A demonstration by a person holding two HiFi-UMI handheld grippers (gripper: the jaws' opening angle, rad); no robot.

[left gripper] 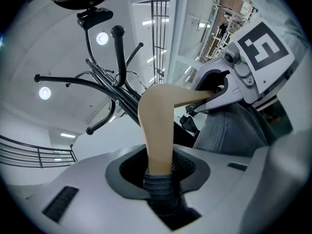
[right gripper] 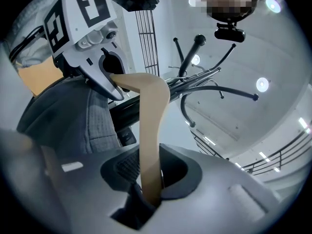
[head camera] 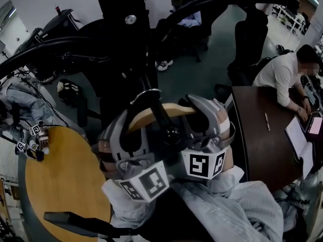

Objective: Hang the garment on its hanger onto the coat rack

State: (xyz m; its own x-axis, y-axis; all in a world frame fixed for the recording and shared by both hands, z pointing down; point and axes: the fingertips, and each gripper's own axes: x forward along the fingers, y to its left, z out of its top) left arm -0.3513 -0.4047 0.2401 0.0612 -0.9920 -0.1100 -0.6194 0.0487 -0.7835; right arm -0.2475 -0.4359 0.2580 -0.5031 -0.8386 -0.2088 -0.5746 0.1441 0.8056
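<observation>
A wooden hanger (head camera: 162,112) carries a grey garment (head camera: 237,205) that drapes down toward me. My left gripper (head camera: 132,127) is shut on the hanger's left arm and my right gripper (head camera: 198,116) is shut on its right arm. The hanger's metal hook (head camera: 146,93) sits right against the pole of the black coat rack (head camera: 121,34). In the left gripper view the jaws of my left gripper (left gripper: 158,179) clamp the wooden arm (left gripper: 156,126) together with some grey fabric, and the rack's prongs (left gripper: 117,57) rise behind. In the right gripper view the right gripper (right gripper: 151,189) clamps the other arm (right gripper: 151,130).
A round wooden table (head camera: 60,185) lies at the lower left with small marker-tagged items (head camera: 30,140) on its far edge. A dark desk (head camera: 262,140) stands on the right with a person (head camera: 282,74) seated at it. Another person (head camera: 181,9) and black chairs (head camera: 247,39) are beyond the rack.
</observation>
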